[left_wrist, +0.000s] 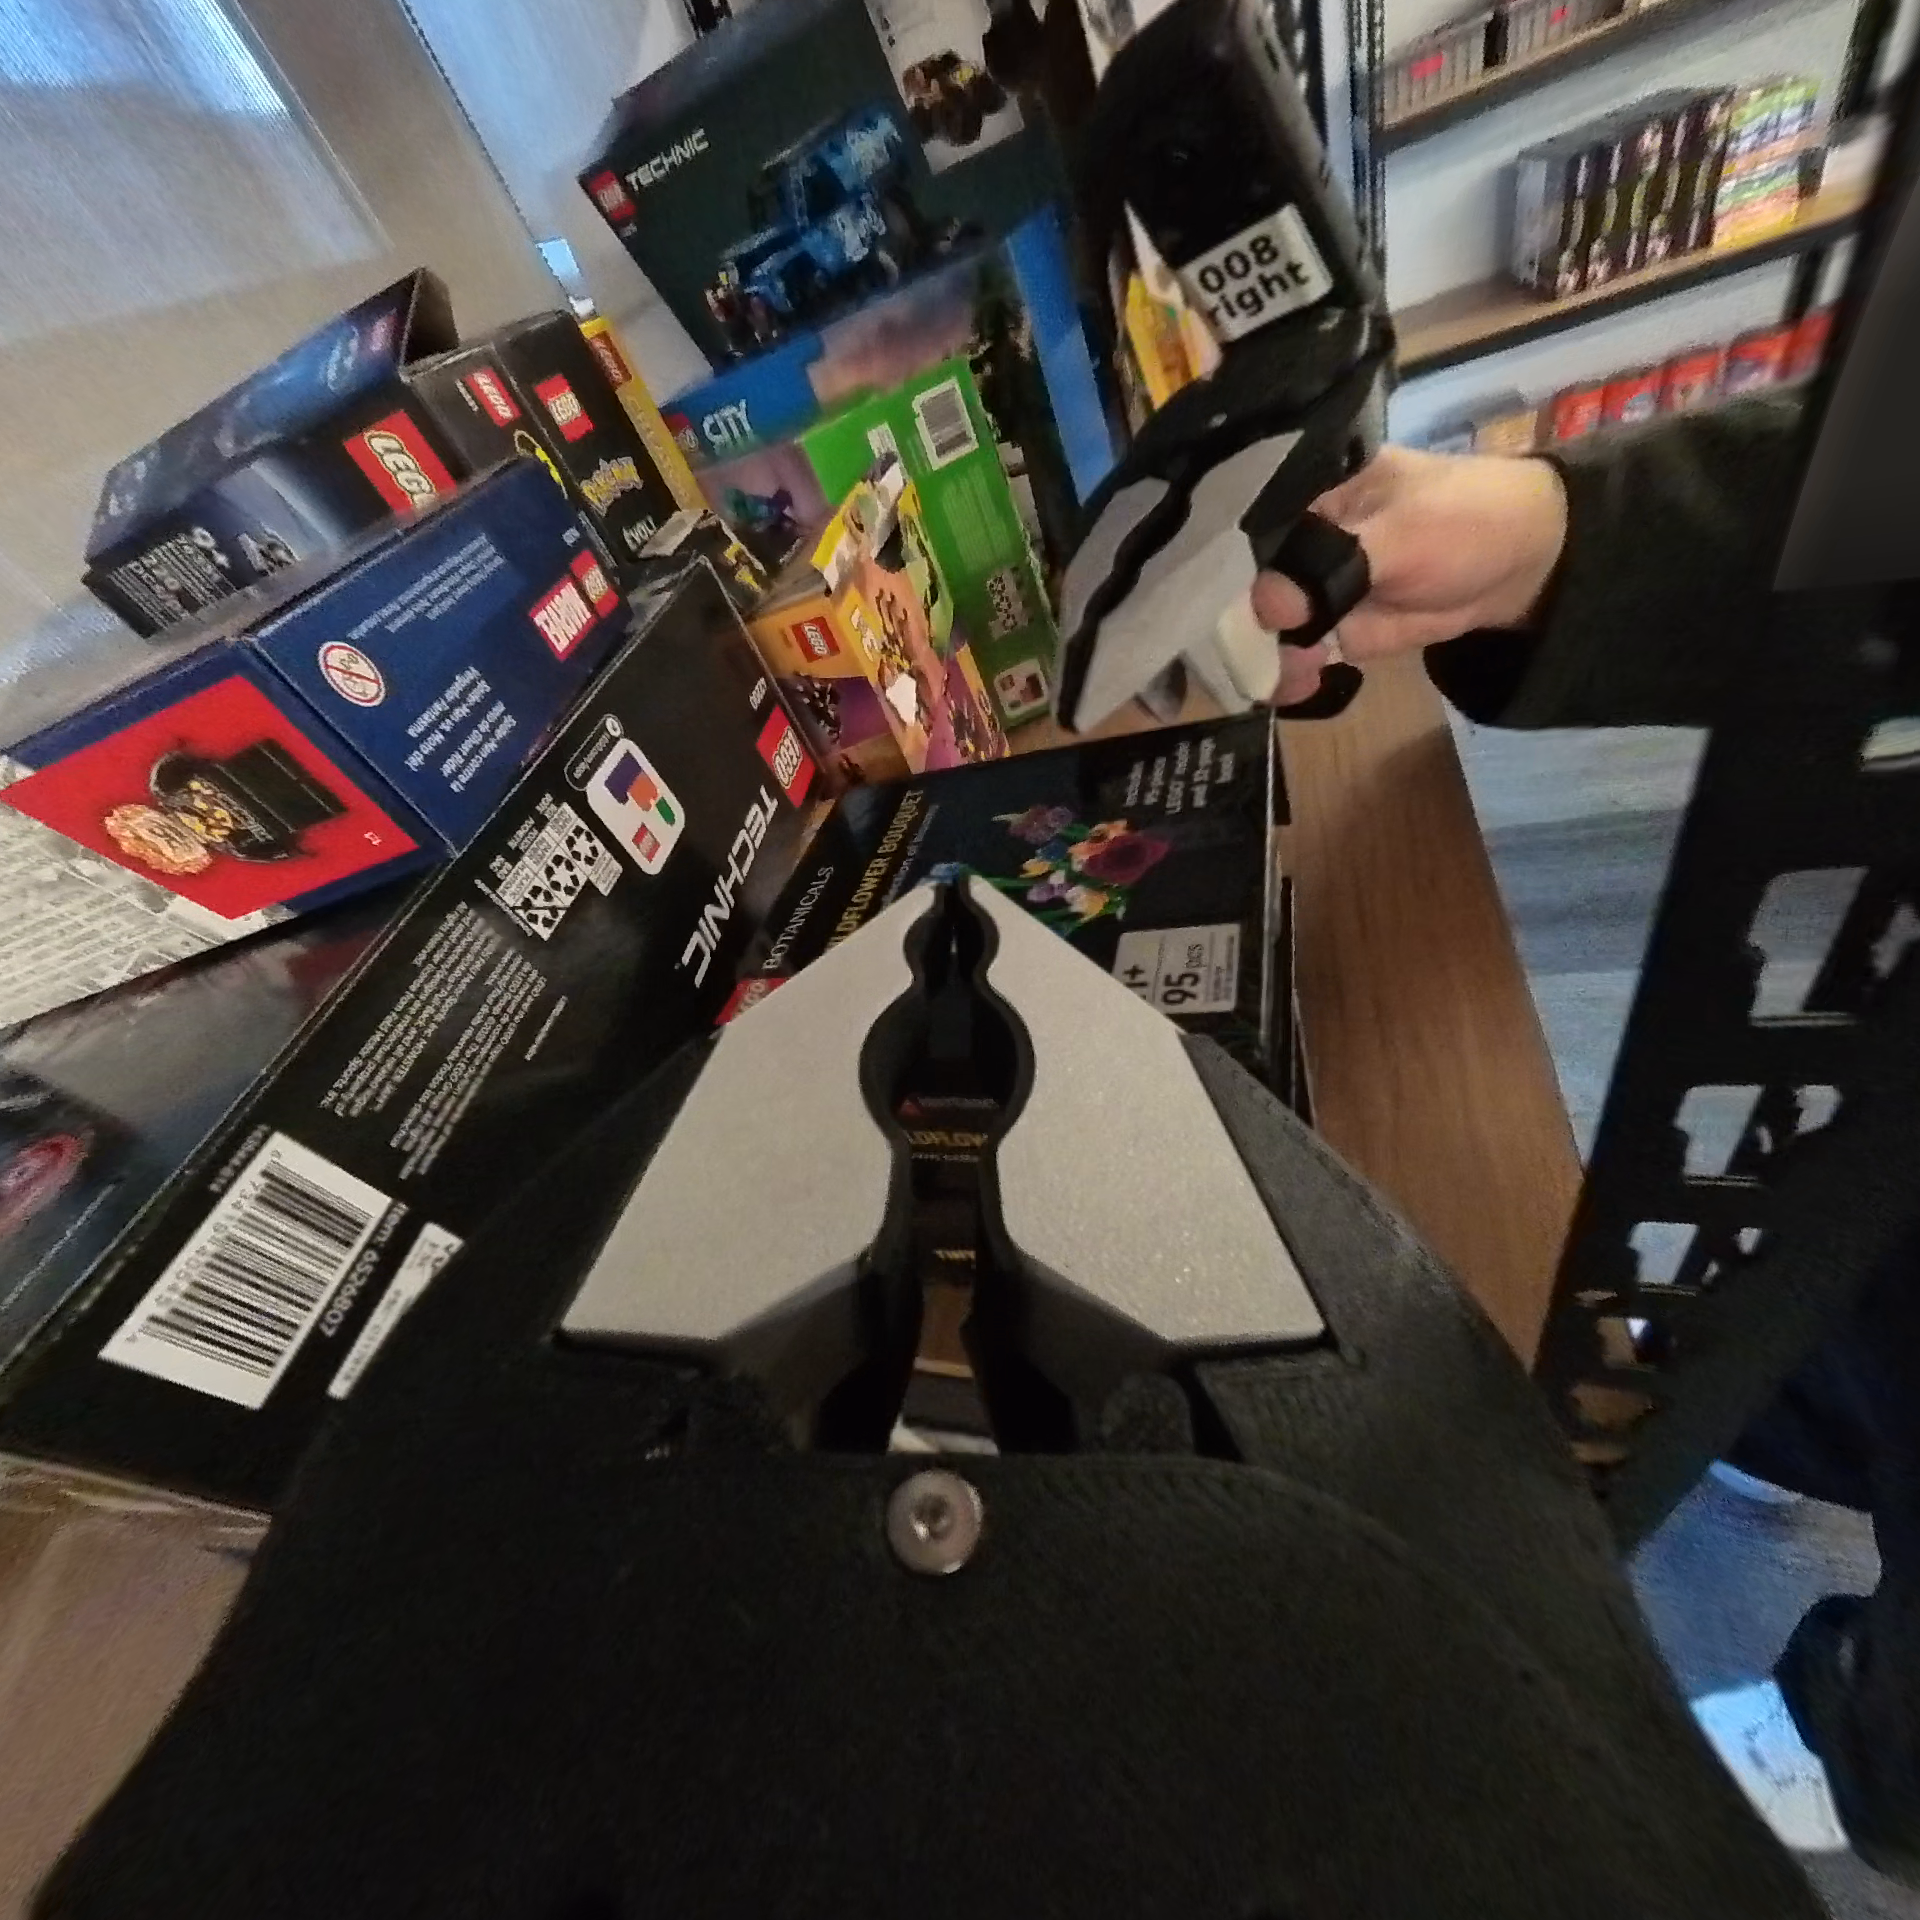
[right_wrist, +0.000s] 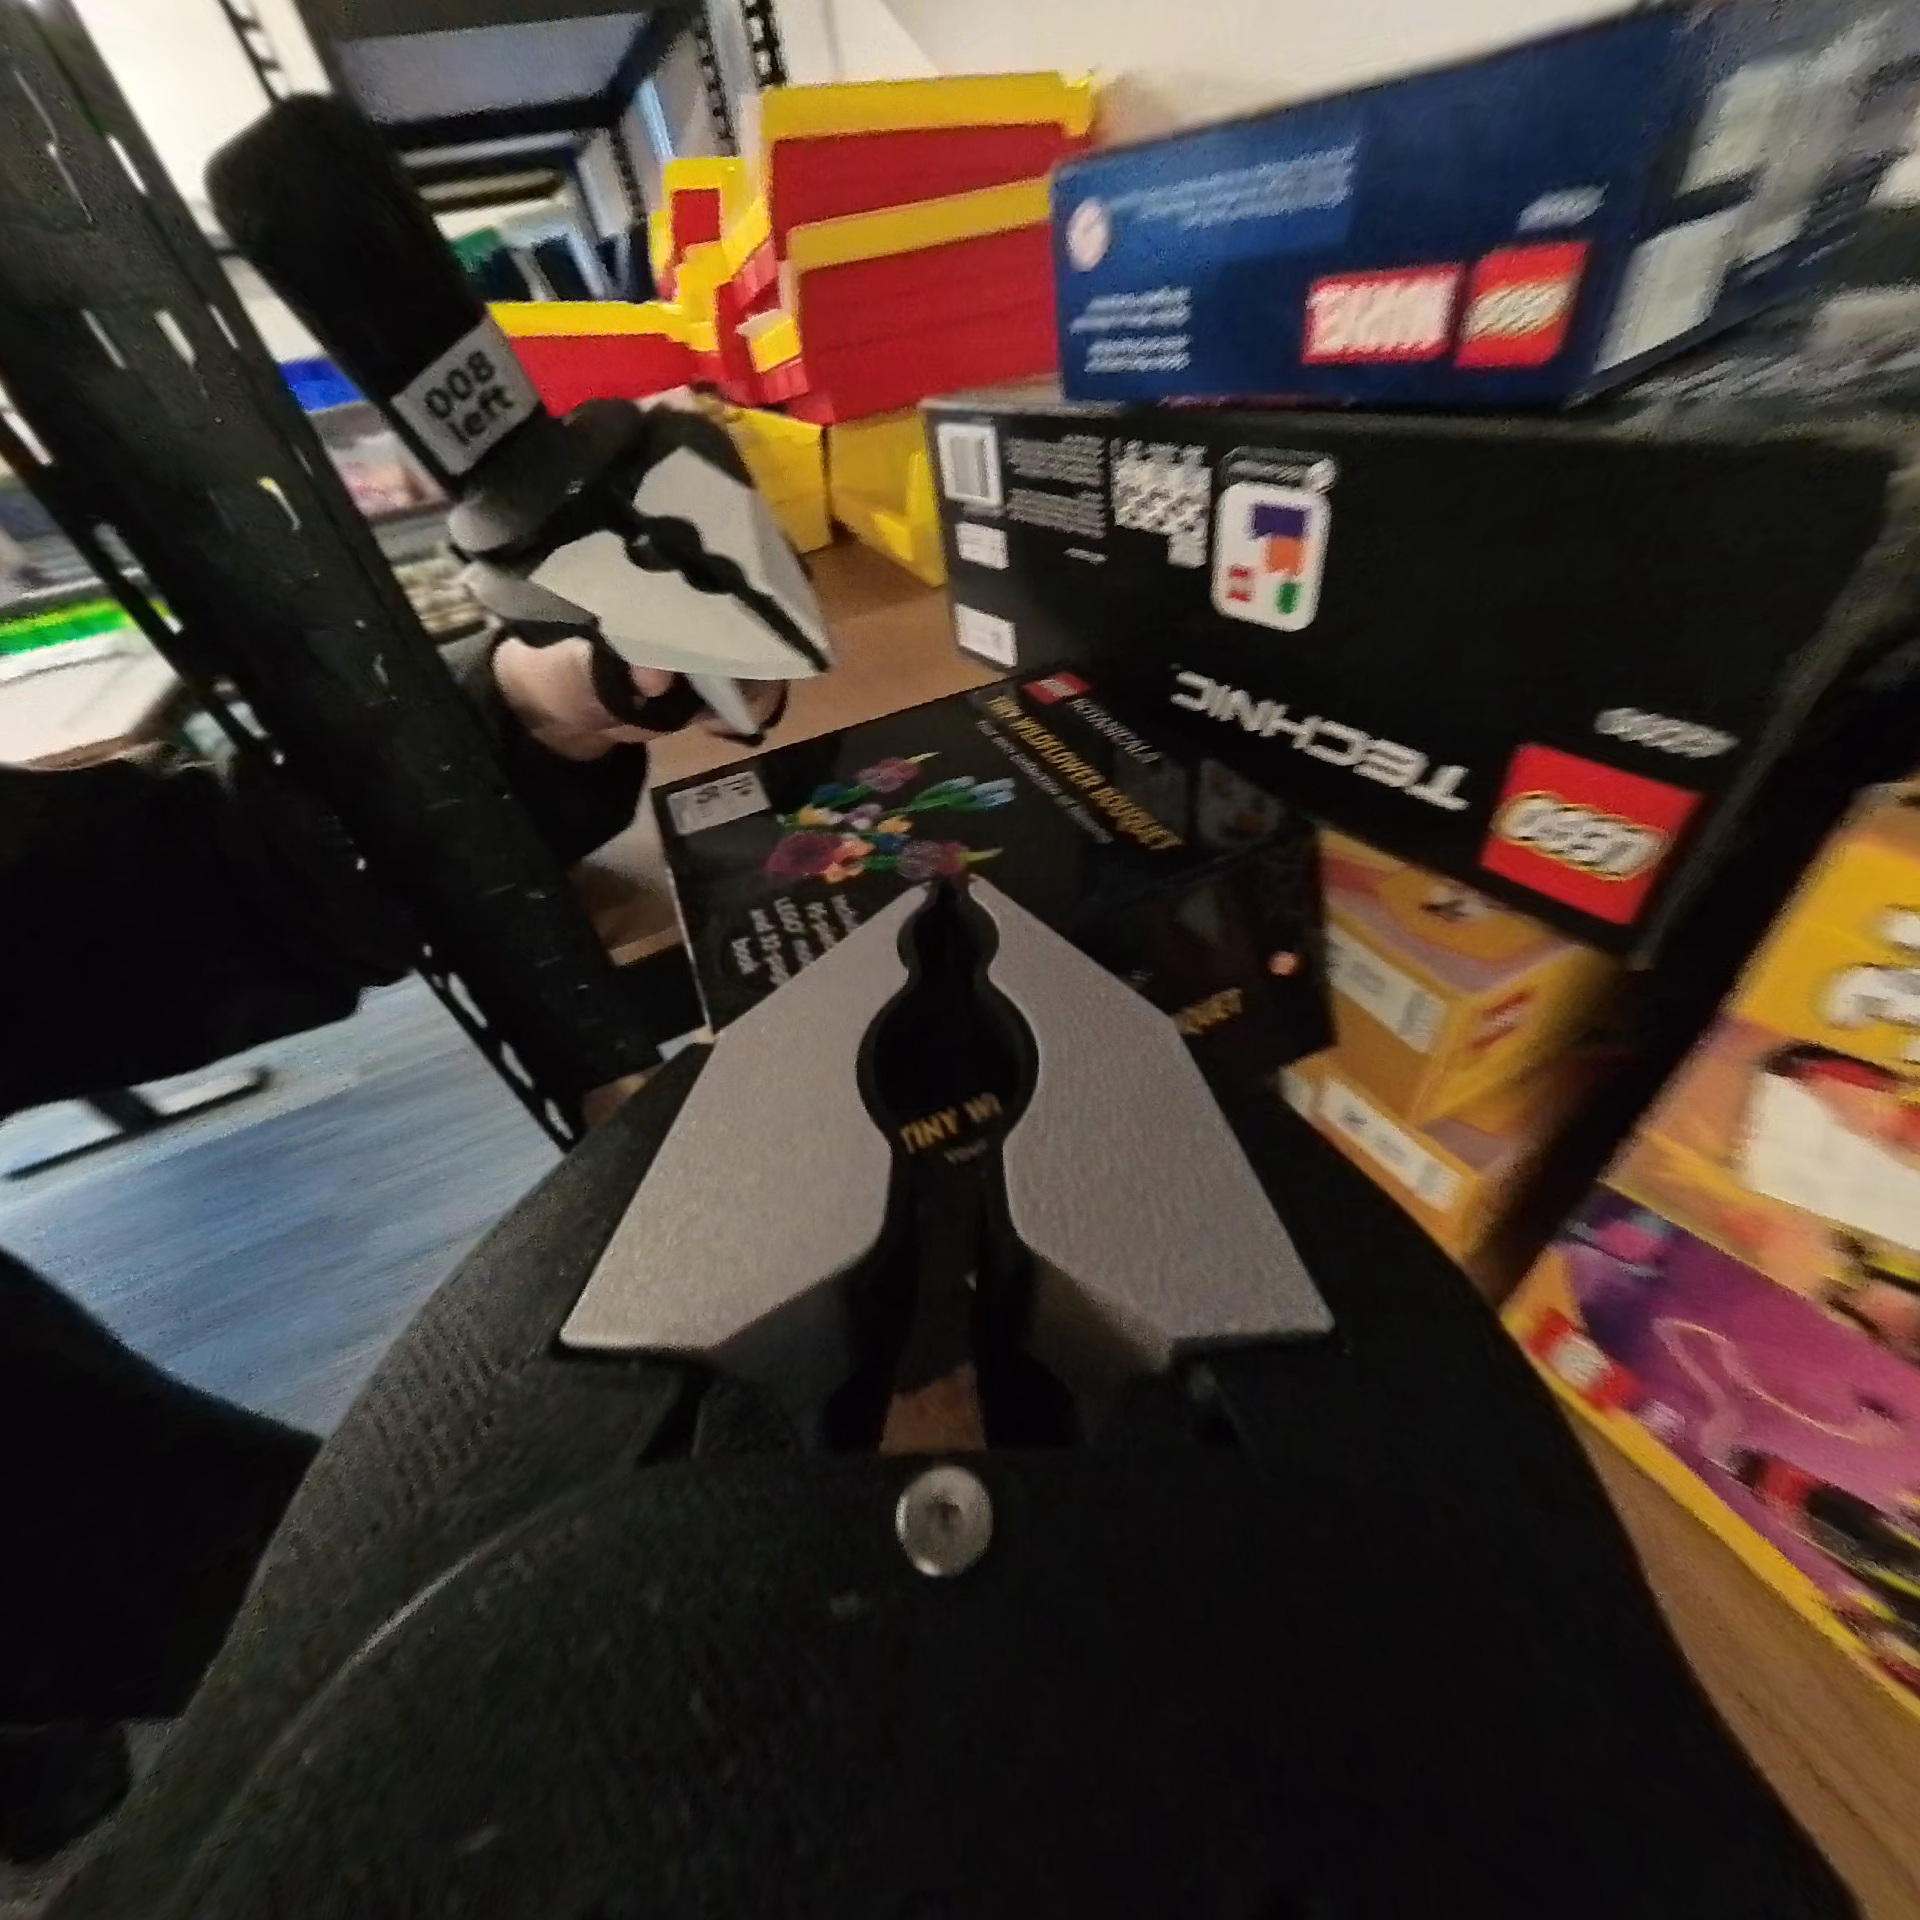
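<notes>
Wooden shelving (left_wrist: 1392, 987) carries stacked toy boxes. Both the left gripper (left_wrist: 951, 894) and right gripper (right_wrist: 948, 896) hover closed and empty above the near black flower box (left_wrist: 1122, 831); a careless nudge might shift the long black box (left_wrist: 582, 935) leaning beside it.

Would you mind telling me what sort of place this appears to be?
Probably a toy shop or its stockroom: boxed building sets are stacked on a wooden shelf, with more black metal shelving carrying boxed goods behind.

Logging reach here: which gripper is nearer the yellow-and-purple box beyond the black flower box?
Right. The right gripper hangs close beside the yellow-and-purple box; the left gripper hovers over the flower box's opposite end.
</notes>
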